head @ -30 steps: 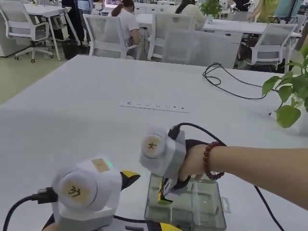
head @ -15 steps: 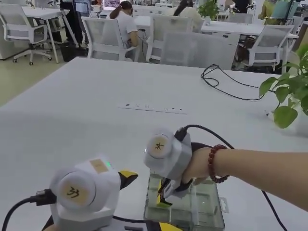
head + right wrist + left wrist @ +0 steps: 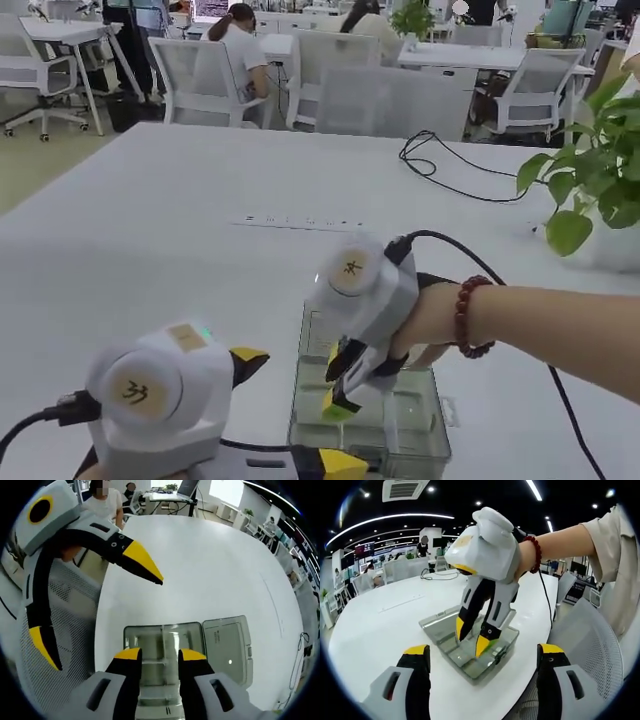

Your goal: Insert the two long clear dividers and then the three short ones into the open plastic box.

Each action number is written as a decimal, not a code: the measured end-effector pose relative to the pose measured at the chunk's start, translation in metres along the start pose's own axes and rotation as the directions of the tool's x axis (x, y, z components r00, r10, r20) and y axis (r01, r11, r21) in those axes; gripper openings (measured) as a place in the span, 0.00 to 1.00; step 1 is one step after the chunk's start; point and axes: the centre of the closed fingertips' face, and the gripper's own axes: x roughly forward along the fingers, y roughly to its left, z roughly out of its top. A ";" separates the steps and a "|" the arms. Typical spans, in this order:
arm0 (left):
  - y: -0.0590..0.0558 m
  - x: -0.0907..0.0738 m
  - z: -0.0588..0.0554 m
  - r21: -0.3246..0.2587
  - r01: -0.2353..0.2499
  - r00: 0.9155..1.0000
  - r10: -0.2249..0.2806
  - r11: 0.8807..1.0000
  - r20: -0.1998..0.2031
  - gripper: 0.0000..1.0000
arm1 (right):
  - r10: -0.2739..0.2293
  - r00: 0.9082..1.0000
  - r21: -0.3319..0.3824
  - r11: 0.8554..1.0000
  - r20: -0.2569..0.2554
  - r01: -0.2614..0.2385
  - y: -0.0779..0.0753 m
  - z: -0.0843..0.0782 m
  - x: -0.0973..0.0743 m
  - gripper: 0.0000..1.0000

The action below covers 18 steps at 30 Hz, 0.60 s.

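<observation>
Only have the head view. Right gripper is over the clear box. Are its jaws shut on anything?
Observer: Can't tell. In the right gripper view the right gripper has its jaws slightly apart, with a clear strip running between them.
Operator: Where's the lid?
Observer: The lid lies open and flat beside the box, still joined along one side.
Operator: Left gripper holding a part?
Observer: No. In the left gripper view the left gripper has its jaws wide apart with nothing in them, aimed at the box.
</observation>
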 end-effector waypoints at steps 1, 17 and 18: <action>0.000 -0.001 0.000 -0.001 -0.002 1.000 0.002 1.000 -0.001 0.90 | -0.003 1.000 0.001 1.000 0.001 0.003 0.000 -0.003 -0.003 0.31; -0.005 -0.006 0.001 -0.016 -0.025 1.000 0.026 1.000 0.002 0.92 | -0.051 0.997 0.087 0.995 0.059 0.045 0.005 -0.047 -0.043 0.39; -0.005 -0.006 0.001 -0.017 -0.026 1.000 0.026 1.000 0.003 0.92 | -0.053 0.997 0.096 0.994 0.060 0.047 0.005 -0.052 -0.046 0.39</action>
